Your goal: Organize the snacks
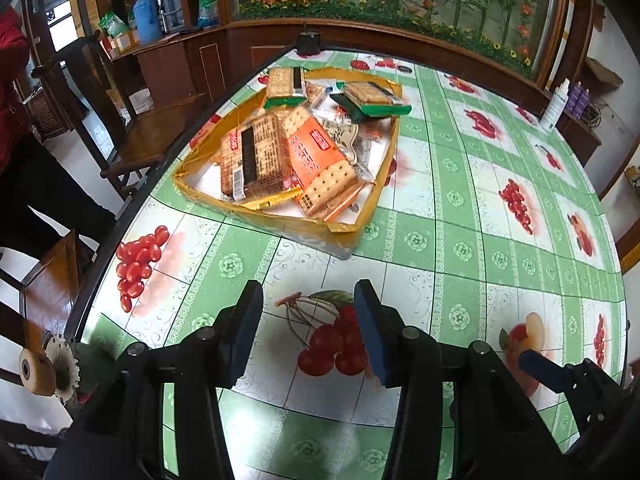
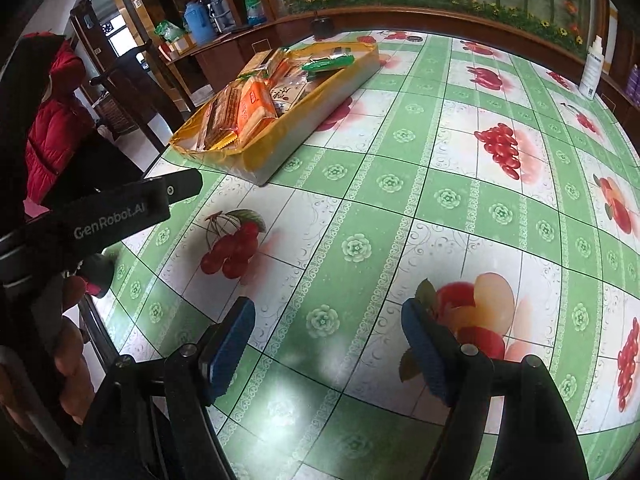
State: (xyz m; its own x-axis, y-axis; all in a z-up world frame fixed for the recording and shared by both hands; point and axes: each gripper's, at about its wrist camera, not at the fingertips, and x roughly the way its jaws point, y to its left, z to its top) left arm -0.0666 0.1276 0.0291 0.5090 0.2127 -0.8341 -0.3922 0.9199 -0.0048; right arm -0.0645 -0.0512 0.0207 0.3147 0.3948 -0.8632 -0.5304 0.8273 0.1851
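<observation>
A shallow yellow tray (image 1: 372, 200) sits near the table's left edge and holds several snack packets: an orange cracker pack (image 1: 320, 160), a brown cracker pack (image 1: 256, 156) and green-edged packs (image 1: 372, 102). The tray also shows in the right wrist view (image 2: 280, 144), with the orange pack (image 2: 256, 114). My left gripper (image 1: 308, 328) is open and empty, low over the tablecloth in front of the tray. My right gripper (image 2: 328, 352) is open and empty, to the right of the left one, farther from the tray.
The table (image 1: 460, 208) has a green checked cloth with fruit prints. Wooden chairs (image 1: 132, 136) stand at its left edge. A white spray bottle (image 2: 592, 68) stands at the far right. A dark small object (image 1: 308, 42) sits at the far edge. A wooden cabinet runs behind.
</observation>
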